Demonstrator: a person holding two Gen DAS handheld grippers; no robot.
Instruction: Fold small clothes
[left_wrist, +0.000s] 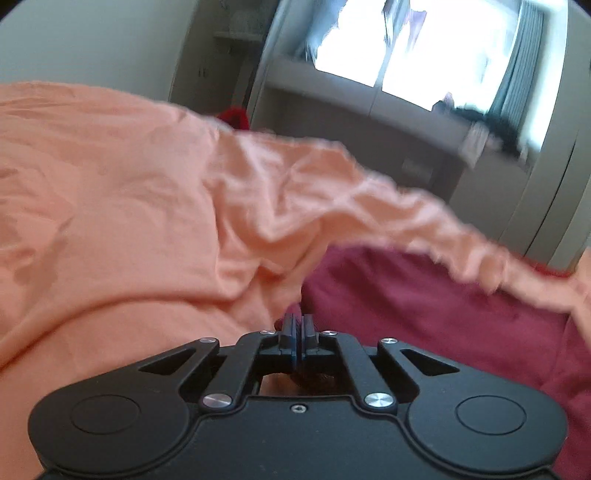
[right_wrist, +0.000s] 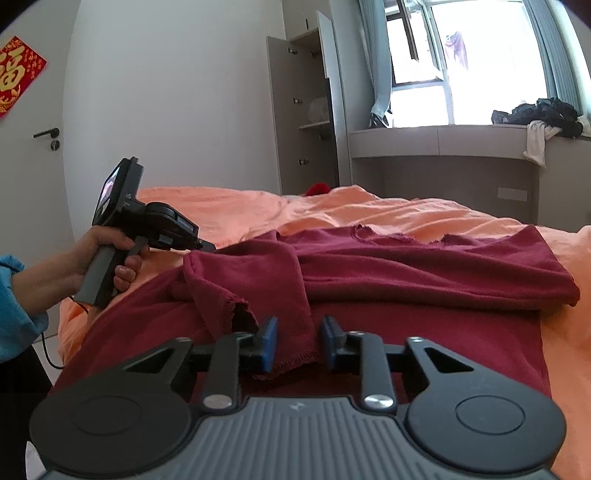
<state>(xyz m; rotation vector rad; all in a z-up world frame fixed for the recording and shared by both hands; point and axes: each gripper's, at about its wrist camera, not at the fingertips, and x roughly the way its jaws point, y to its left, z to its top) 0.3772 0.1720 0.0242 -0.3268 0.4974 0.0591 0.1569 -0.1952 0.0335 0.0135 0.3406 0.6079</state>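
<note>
A dark red long-sleeved top (right_wrist: 406, 266) lies spread on the orange bedsheet (right_wrist: 406, 214), its upper part folded over. One sleeve (right_wrist: 291, 288) runs down toward me, and its cuff lies flat between the blue pads of my right gripper (right_wrist: 297, 343). The pads stand a little apart beside the cloth, which is not squeezed. My left gripper (right_wrist: 208, 246), held by a hand (right_wrist: 92, 258), has its tip at the top's left edge. In the left wrist view the left gripper (left_wrist: 297, 317) has its jaws together on a nub of the dark red top (left_wrist: 424, 314).
The orange bedsheet (left_wrist: 110, 203) is rumpled and rises in folds behind the top. Beyond the bed stand an open wardrobe (right_wrist: 303, 110), a window ledge with a pile of clothes (right_wrist: 543, 114) and a door (right_wrist: 33, 147). A small red item (right_wrist: 317, 189) lies at the bed's far edge.
</note>
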